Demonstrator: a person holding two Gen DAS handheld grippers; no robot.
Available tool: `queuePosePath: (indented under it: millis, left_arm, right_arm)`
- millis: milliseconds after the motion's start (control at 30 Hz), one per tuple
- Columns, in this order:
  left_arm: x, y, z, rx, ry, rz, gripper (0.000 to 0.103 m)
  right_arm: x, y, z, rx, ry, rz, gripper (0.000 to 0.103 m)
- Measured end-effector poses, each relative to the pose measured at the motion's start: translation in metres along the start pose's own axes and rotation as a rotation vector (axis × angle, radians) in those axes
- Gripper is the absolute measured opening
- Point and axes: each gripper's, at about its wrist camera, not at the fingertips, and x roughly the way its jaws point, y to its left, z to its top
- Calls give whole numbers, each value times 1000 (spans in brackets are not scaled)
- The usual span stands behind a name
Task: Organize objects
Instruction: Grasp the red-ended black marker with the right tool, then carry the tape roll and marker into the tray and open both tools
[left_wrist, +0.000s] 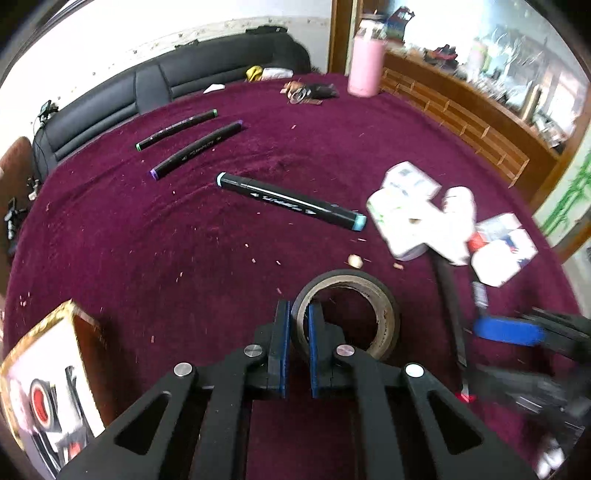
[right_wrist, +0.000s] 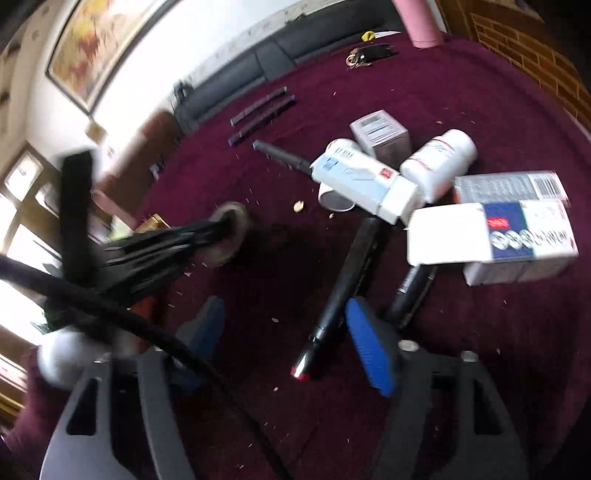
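On the maroon cloth (left_wrist: 192, 258), nearest the left wrist camera, the left gripper (left_wrist: 298, 332) is pinched onto the near wall of a tape roll (left_wrist: 384, 314): 1 blue pad outside the ring, 1 inside, jaws almost together with only the wall between. Roll looks tilted, near edge up; can't tell if it's clear of the cloth. Left of it, at the frame edge, an open box (left_wrist: 51, 369) with a red tape roll (left_wrist: 38, 402) inside.

Right gripper (right_wrist: 291, 347) has its jaws partly spread, nothing pressed. A black marker with a red tip (right_wrist: 334, 306) lies on the cloth between its blue pads (right_wrist: 369, 350), touching neither as far as the blur allows. A 2nd dark marker (right_wrist: 410, 291) lies just beside it to the right.

Beyond that, a pile of task objects: white box with blue panel (right_wrist: 362, 181), white pill bottle (right_wrist: 439, 162), grey box (right_wrist: 380, 134), white box with a dark blue label (right_wrist: 491, 236), grey box behind it (right_wrist: 509, 186). All touching or overlapping.

Mid-cloth, a black marker with light blue caps (left_wrist: 291, 201) lies alone. Farther back, 2 markers roughly parallel, 1 purple-capped (left_wrist: 195, 149) and 1 green-capped (left_wrist: 177, 129).

At the far edge, a bunch of keys (left_wrist: 306, 92) and a pink bottle (left_wrist: 365, 62). Black sofa (left_wrist: 166, 85) behind the table.
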Motion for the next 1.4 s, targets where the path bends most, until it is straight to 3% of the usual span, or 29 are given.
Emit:
queuePosePath:
  millis: [67,200,433,500,533,633,833,1033,1167,1400]
  left_arm:
    - [-17,2,-9,-18,-22,-40,6]
    - [-47,6,-31,-51,-68,-109,6]
    - [-65,23,-61,-131,-98,-169,6]
    - [-71,29,-70,-153,-109,-167,6]
    - [-74,32,-73,-162,-114,-167,6]
    - [-86,41,-84,-189,-135,-160,6]
    - [-106,57,-105,-243,-172,-140,6]
    - [-128,80,-132,-307,-208,-116,6]
    - [-139,99,-150,-363,-225,-95,6]
    - [-157,130,-179,-443,-255,-56,6]
  right_arm:
    - [12,5,4,-22,19,-100,60]
    - [26,3,9,-23,29,-208,44]
    - [39,21,14,-144,44,-378,40]
    - [37,19,11,-162,35,-399,25]
    - [34,17,12,-161,34,-402,22]
    - [23,7,10,-107,42,-352,13]
    - [10,5,-2,-51,36,-260,12]
    - [-5,6,-13,40,28,-53,13]
    - [-11,20,-18,62,24,72,13]
    - [-9,66,-19,31,34,216,13]
